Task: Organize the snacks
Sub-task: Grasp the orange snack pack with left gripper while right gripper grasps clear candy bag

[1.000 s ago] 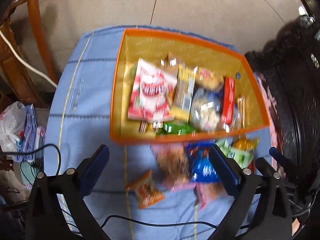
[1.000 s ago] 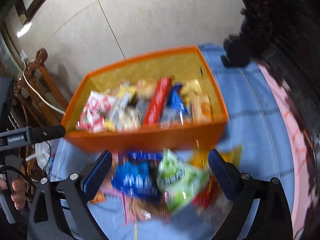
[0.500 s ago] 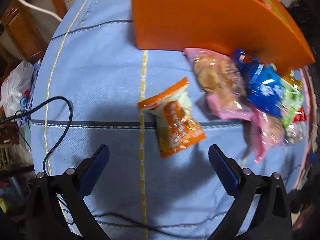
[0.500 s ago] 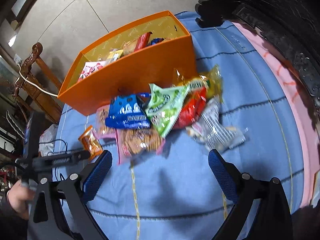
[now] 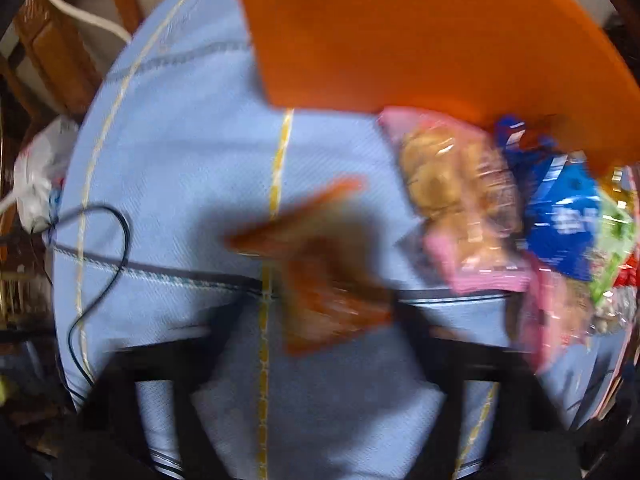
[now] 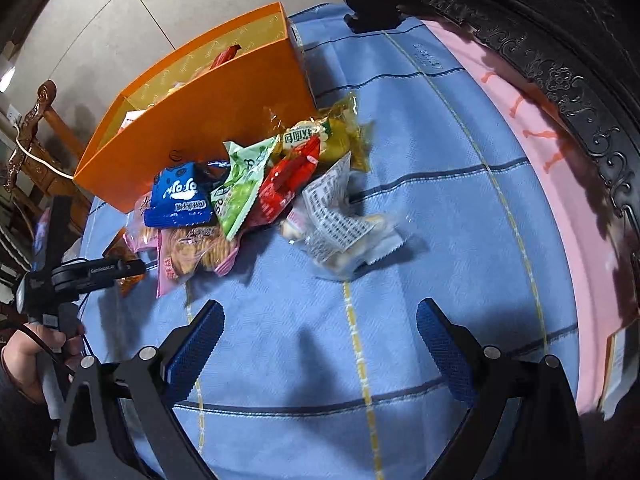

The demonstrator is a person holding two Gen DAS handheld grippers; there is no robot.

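An orange box (image 6: 192,120) with several snacks inside stands on the blue cloth (image 6: 400,240); it also shows in the left wrist view (image 5: 400,32). A pile of snack packets lies before it: a blue one (image 6: 178,196), a green one (image 6: 240,188), a red one (image 6: 286,184), a clear white one (image 6: 340,228). My right gripper (image 6: 320,344) is open and empty, short of the pile. The left wrist view is blurred: my left gripper (image 5: 324,328) is around a small orange packet (image 5: 324,276); its jaws cannot be made out.
A dark carved wooden frame (image 6: 540,40) and a pink cloth strip (image 6: 560,184) run along the right. A wooden chair (image 6: 36,120) stands at the left. A black cable (image 5: 100,264) lies on the cloth's left edge.
Both grippers have dropped lower toward the cloth. The left one has moved in on the small orange packet, which now lies between its fingers. The right one stays open.
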